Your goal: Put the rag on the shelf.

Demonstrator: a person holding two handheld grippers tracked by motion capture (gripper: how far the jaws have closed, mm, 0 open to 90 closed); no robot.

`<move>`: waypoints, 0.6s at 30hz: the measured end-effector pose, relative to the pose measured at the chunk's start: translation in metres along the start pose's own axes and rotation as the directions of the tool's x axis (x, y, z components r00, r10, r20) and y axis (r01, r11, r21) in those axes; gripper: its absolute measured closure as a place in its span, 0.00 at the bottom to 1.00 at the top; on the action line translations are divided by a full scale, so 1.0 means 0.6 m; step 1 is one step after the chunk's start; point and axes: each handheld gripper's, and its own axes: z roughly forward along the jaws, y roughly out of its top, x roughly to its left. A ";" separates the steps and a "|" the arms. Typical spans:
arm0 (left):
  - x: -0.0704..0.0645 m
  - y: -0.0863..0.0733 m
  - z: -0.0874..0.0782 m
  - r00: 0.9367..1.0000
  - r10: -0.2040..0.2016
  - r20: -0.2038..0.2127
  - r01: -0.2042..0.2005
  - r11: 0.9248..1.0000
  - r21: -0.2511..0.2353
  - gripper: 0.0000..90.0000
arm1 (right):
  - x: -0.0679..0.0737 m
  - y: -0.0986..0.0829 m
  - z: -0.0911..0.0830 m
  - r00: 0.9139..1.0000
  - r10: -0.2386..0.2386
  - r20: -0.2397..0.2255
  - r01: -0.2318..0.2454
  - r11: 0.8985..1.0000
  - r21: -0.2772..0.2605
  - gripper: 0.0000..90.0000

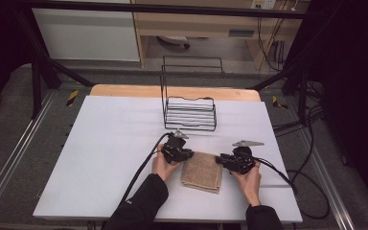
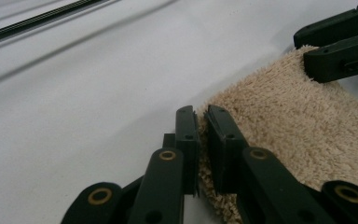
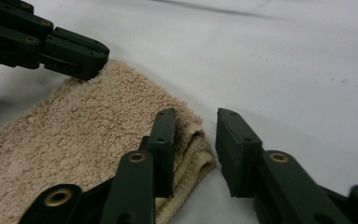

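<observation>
A folded beige towel [image 1: 202, 175] lies flat on the white table [image 1: 115, 143], near its front edge. My left gripper [image 1: 184, 154] is at the towel's far left corner. In the left gripper view its jaws [image 2: 200, 115] are shut on the towel's edge [image 2: 298, 116], with pile pinched between the pads. My right gripper [image 1: 223, 161] is at the far right corner. In the right gripper view it [image 3: 196, 120] stands open astride the folded corner [image 3: 84, 126], one jaw over the towel and the other over bare table. The left gripper [image 3: 74, 51] also appears in that view.
A black wire rack [image 1: 189, 112] stands upright on the table just behind the grippers. Cables trail from both grippers, one toward the front left and one toward the right edge. Bare white table lies to the left and right of the towel.
</observation>
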 end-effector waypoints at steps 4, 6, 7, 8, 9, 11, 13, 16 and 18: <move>0.001 0.000 0.000 1.000 -0.005 0.008 0.005 1.000 -0.001 0.92 | 0.002 0.000 0.001 0.999 0.030 -0.028 -0.030 0.999 0.021 0.90; 0.003 0.000 -0.001 1.000 -0.010 0.013 0.010 1.000 0.000 0.92 | 0.001 0.001 0.001 0.999 0.039 -0.033 -0.038 0.999 0.026 0.92; 0.004 0.000 -0.001 1.000 -0.014 0.015 0.014 1.000 -0.001 0.92 | 0.001 0.001 0.001 0.999 0.040 -0.034 -0.039 0.999 0.026 0.93; 0.004 0.000 -0.001 1.000 -0.018 0.019 0.018 1.000 -0.001 0.93 | 0.001 0.002 0.001 0.998 0.045 -0.035 -0.044 0.999 0.026 0.93; 0.005 0.000 -0.001 1.000 -0.018 0.021 0.018 1.000 -0.002 0.93 | 0.002 0.002 0.000 0.998 0.048 -0.035 -0.047 0.999 0.026 0.94; 0.005 0.001 -0.002 1.000 -0.018 0.022 0.018 1.000 -0.004 0.94 | 0.002 0.003 0.000 0.998 0.055 -0.035 -0.054 0.998 0.024 0.95; 0.005 0.001 -0.003 1.000 -0.020 0.021 0.020 1.000 -0.005 0.95 | 0.002 0.004 -0.003 0.997 0.060 -0.038 -0.059 0.998 0.018 0.95; 0.004 0.001 -0.008 0.999 -0.023 0.027 0.023 1.000 -0.014 0.95 | 0.002 0.006 -0.009 0.997 0.059 -0.049 -0.060 0.998 -0.001 0.95; 0.004 0.001 -0.014 0.999 -0.027 0.033 0.028 0.999 -0.032 0.95 | 0.004 0.008 -0.014 0.997 0.057 -0.060 -0.058 0.998 -0.019 0.95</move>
